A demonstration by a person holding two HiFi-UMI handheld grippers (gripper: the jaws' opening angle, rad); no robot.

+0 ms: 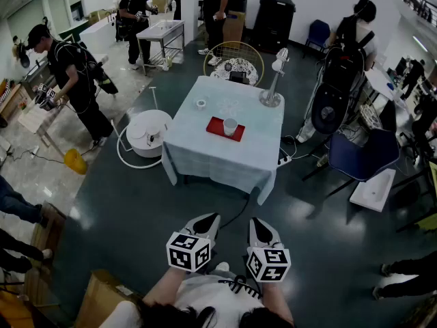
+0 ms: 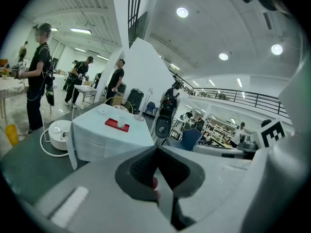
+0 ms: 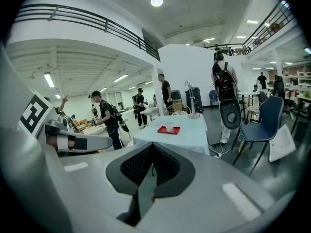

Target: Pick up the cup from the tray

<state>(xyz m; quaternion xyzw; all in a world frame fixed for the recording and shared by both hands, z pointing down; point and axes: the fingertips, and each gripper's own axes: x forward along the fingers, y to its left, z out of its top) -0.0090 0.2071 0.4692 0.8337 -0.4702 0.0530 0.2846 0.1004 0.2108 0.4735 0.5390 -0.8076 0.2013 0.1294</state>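
A pale cup [image 1: 230, 126] stands upright on a red tray [image 1: 220, 130] near the middle of a table [image 1: 205, 157] covered with a light cloth. Both grippers are held close to my body, far short of the table. My left gripper [image 1: 209, 219] and right gripper [image 1: 257, 223] point toward it, side by side, jaws closed and empty. The left gripper view shows the cup [image 2: 120, 123] on the tray [image 2: 114, 125] in the distance. In the right gripper view the cup [image 3: 169, 128] and tray [image 3: 165, 131] also sit far ahead.
On the table stand a desk lamp [image 1: 273, 80] and a small white ring [image 1: 201, 103]. A round white device [image 1: 149, 133] sits on the floor at its left, a blue chair [image 1: 362, 152] at its right, a wire chair [image 1: 233, 63] behind. Several people stand around.
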